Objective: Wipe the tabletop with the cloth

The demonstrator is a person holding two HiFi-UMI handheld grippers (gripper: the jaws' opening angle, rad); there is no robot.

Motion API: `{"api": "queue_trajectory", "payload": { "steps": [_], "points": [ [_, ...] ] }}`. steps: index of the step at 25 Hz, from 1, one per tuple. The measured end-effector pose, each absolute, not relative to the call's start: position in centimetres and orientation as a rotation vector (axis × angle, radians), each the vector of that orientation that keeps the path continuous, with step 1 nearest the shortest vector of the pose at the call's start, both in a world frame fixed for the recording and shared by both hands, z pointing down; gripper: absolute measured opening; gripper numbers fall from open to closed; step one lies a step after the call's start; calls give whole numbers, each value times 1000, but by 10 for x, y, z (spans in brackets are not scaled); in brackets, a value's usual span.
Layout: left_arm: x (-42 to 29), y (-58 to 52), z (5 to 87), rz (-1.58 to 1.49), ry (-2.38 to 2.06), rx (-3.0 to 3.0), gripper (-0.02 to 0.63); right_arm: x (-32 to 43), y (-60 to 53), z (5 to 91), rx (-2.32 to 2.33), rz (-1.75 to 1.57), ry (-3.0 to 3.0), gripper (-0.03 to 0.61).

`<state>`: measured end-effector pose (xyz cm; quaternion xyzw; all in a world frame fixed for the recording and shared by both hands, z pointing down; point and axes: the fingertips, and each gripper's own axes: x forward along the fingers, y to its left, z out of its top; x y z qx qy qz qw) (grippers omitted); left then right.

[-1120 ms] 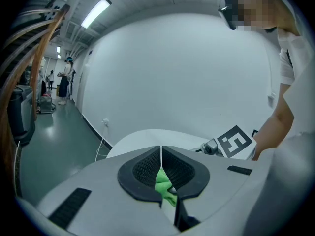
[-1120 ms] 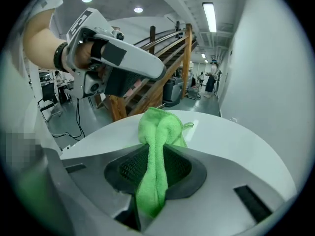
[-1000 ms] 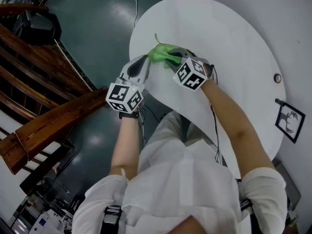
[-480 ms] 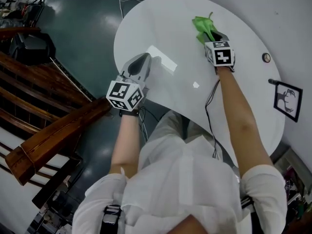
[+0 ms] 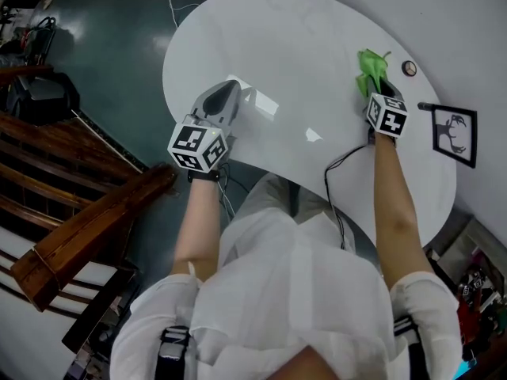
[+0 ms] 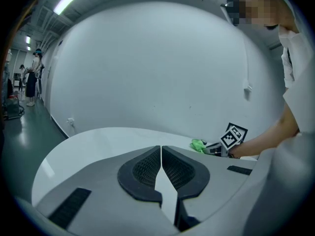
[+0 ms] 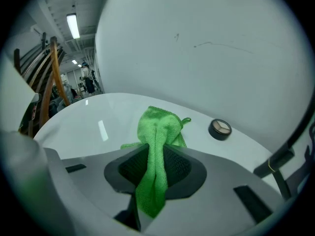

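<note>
Wiping looks to be under way at the far right of the glossy white rounded tabletop point(image 5: 301, 38). The person's right gripper point(image 7: 156, 159) has its jaws clamped on a bright green microfibre cloth point(image 7: 160, 124). One fold runs down between the dark ribbed pads, while the loose bulk spills out ahead of the tips and lies on the white surface. Held this way, the cloth rather than the plastic would meet the table. The cloth sits near the table's far edge, just beside a small round dark disc with a pale face point(image 7: 220, 129) but apart from it. A black-framed picture of a deer point(image 5: 454, 133) shows off to the gripper's right.

The left gripper point(image 6: 161, 156) has its jaws pressed together with nothing between them. It sits over the near left part of the table, well apart from the cloth, probably parked there because the wipe needs only one hand. Whether it touches the surface cannot be told.
</note>
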<state>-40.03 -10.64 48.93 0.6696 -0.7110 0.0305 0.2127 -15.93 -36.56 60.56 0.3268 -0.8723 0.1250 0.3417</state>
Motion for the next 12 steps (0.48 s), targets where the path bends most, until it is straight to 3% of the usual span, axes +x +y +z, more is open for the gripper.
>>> {"api": "queue_trajectory", "payload": {
  "steps": [7, 12],
  "points": [
    [-391, -101, 493, 115, -1956, 1866, 20, -92, -347, 610, 994, 402, -2230, 80],
    [-403, -79, 494, 126, -1980, 1830, 20, -104, -337, 612, 1031, 328, -2161, 80]
  ]
}}
